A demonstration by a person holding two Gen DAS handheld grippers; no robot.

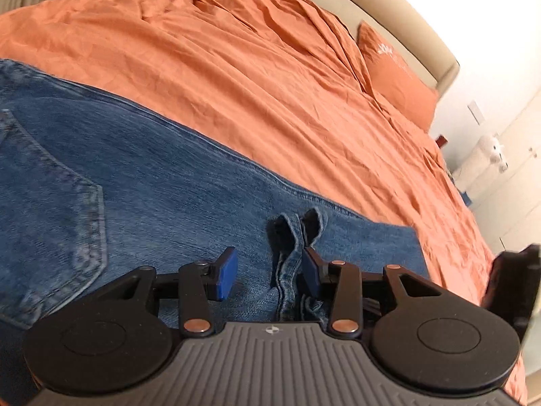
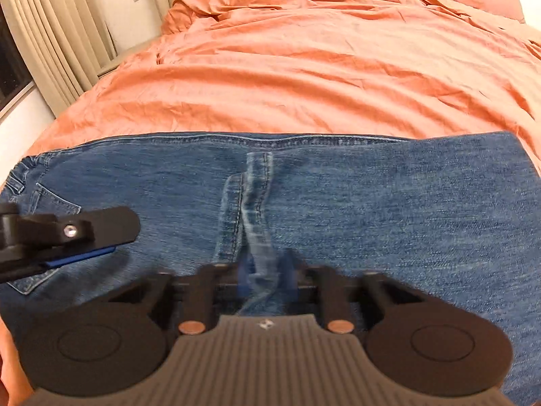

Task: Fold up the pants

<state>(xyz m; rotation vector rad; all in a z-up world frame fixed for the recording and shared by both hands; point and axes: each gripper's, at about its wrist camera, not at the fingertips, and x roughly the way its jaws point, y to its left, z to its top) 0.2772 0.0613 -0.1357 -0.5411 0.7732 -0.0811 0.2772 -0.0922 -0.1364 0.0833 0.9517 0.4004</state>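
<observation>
Denim is filling the near ground of both views — the jeans are lying flat on the bed, long axis running three to nine o'clock. Right claw is clenching a raised ridge of seam that is running off toward twelve. Left claw is standing released, half spread, with a puckered fold against its right pad — sitting at nine o'clock of the right one.
</observation>
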